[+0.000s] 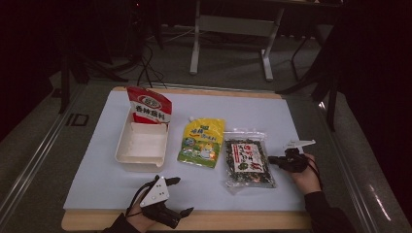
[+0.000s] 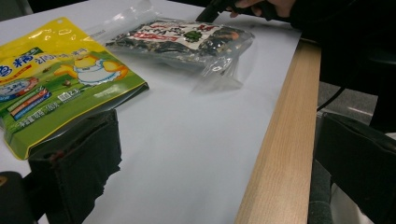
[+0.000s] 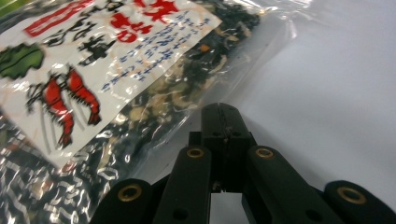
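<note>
Tongs state is recorded first, starting at the near edge of the desk [image 1: 243, 221], where a wooden strip is exposed in front of a white sheet [image 1: 111, 179]. The left tongs [image 1: 180, 195] are held low at this near edge, with the jaws spread wide apart and nothing between them; in the left gripper view one jaw is seen over the white sheet and the other beyond the wooden edge. The right tongs [image 1: 271, 159] are held further in, at the right side of the sheet. In the right gripper view, the right tongs [image 3: 220, 114] are seen with jaws pressed together, and nothing is gripped. Their tip is positioned just beside the right edge of a clear seaweed packet [image 1: 248, 162]; contact cannot be determined.

The seaweed packet is laid flat on the sheet, with a white label printed in red and black over dark contents. A yellow-green pouch [image 1: 201, 142] is laid flat just to its left, slightly apart from it. Further left, a cream rectangular tray [image 1: 125, 155] is placed on the sheet. A red and white sachet [image 1: 148, 104] is propped upright at the far end of the tray. Beyond the desk, a grey floor and white frame legs [image 1: 195, 48] are visible.
</note>
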Available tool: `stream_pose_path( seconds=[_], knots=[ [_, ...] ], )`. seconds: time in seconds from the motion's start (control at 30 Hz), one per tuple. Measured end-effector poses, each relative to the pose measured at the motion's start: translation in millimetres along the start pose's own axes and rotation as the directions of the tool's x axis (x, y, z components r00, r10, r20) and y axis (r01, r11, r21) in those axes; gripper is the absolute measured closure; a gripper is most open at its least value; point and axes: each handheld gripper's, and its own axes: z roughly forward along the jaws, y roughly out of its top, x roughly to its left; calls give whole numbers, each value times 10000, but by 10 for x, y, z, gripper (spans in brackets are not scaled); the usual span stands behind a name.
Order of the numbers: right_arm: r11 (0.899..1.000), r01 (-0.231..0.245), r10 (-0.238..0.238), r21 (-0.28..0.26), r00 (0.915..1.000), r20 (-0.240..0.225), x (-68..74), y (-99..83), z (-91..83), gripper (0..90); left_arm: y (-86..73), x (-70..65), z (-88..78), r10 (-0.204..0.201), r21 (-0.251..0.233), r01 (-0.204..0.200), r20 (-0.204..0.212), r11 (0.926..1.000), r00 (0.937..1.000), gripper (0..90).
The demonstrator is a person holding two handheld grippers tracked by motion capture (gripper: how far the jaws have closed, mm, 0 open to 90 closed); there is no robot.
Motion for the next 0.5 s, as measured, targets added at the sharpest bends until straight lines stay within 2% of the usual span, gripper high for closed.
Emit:
stream_pose_path(
  seconds=[0.1, 0.3, 0.37, 0.5],
  knots=[
    [9999, 96, -96, -34, 9999, -141, 61, -20, -17, 900, 1, 5, 3, 7, 0, -7, 17, 10000, 10000, 21],
    [9999, 92, -94, -130, 9999, -89, 56, -3, -48, 900, 5, 3, 10, 32, 24, -32, 1, 10000, 10000, 21],
    [9993, 348, -344, -116, 9990, 269, 50, 84, -78, 900, 5, 5, 10, 18, 24, -18, -10, 10000, 10000, 21],
    [9983, 438, -420, -392, 9981, 445, 34, 230, -142, 900, 7, 12, 4, 7, -26, -7, -30, 10000, 10000, 21]
  ],
)
